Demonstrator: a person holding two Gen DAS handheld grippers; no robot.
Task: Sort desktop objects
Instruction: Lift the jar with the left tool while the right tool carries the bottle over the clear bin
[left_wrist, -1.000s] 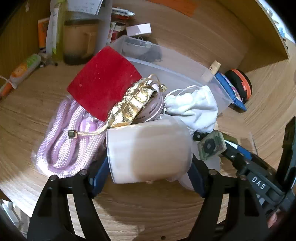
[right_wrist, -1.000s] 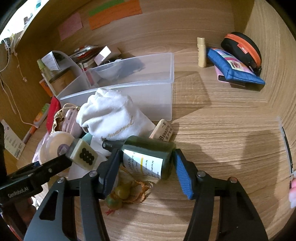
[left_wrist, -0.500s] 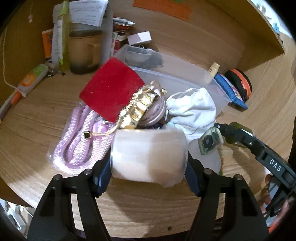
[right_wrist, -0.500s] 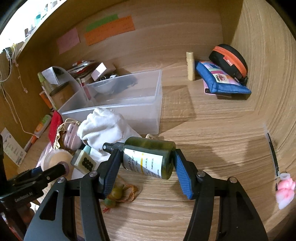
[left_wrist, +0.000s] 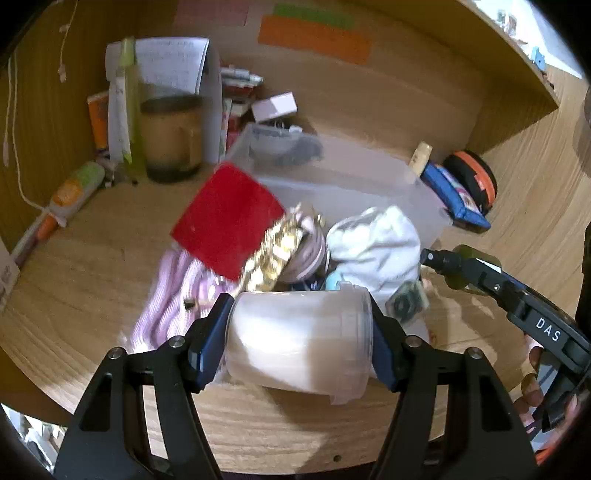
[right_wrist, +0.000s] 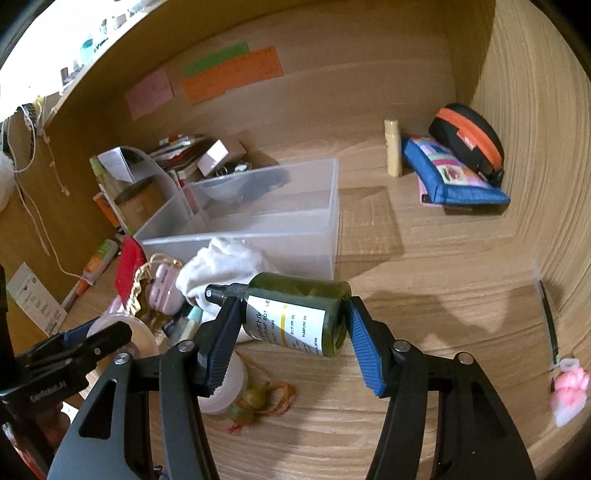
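My left gripper (left_wrist: 299, 332) is shut on a frosted white jar (left_wrist: 295, 350), which lies sideways between the blue pads, above the pile. In the right wrist view the left gripper (right_wrist: 74, 350) shows at the lower left. My right gripper (right_wrist: 291, 332) is shut on a dark green pump bottle (right_wrist: 299, 314) with a white label. It holds the bottle on its side, above the desk. A clear plastic bin (right_wrist: 280, 236) stands behind both, with a dark item at its far end. The right gripper's finger (left_wrist: 480, 273) also enters the left wrist view from the right.
The pile holds a white cloth (left_wrist: 376, 247), a red pouch (left_wrist: 229, 218), gold ribbon and purple rope (left_wrist: 173, 295). A small white jar (right_wrist: 229, 387) and a green charm (right_wrist: 251, 398) lie under the bottle. A blue pouch (right_wrist: 450, 177), black-orange case (right_wrist: 469, 136) and mug (left_wrist: 171, 136) stand farther back.
Both grippers have risen with what they hold. The jar now sits higher over the pile, and the bottle has lifted clear of the desk.
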